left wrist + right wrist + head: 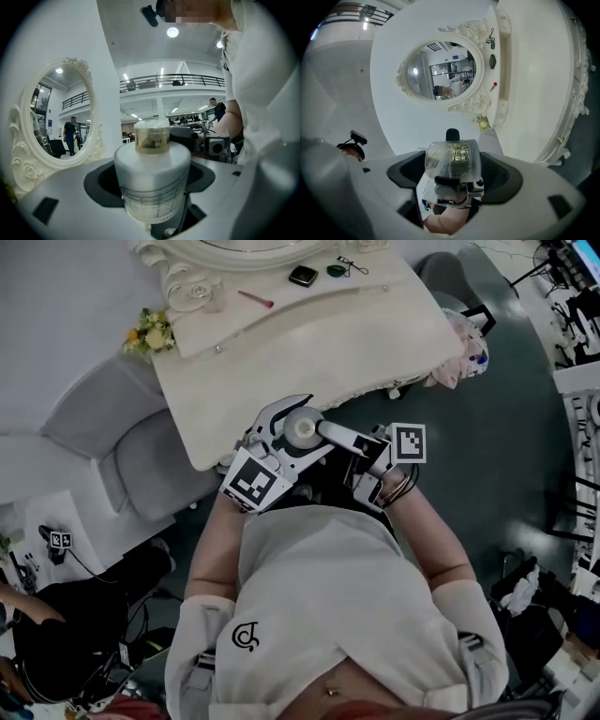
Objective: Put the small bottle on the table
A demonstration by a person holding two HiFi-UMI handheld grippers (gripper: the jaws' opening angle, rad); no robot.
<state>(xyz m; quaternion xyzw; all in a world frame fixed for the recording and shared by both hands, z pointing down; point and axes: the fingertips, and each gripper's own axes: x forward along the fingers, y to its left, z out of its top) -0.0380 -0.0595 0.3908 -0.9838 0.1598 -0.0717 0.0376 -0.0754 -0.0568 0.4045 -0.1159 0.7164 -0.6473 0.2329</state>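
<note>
The small bottle (303,427) is held up in front of my chest, off the white dressing table (328,343). In the left gripper view the small bottle (152,178) has a frosted white body and a yellowish neck under a clear cap. My left gripper (286,427) is shut on its body. My right gripper (330,433) reaches in from the right. In the right gripper view the bottle's clear end (452,159) sits pressed between both pads of that gripper (453,165). The right gripper (213,145) also shows just behind the bottle's cap.
An ornate oval mirror (438,75) stands at the table's back. On the tabletop lie a dark compact (303,276), a green item (336,270) and a pink stick (255,298); yellow flowers (150,334) sit at its left corner. A grey chair (141,451) stands left.
</note>
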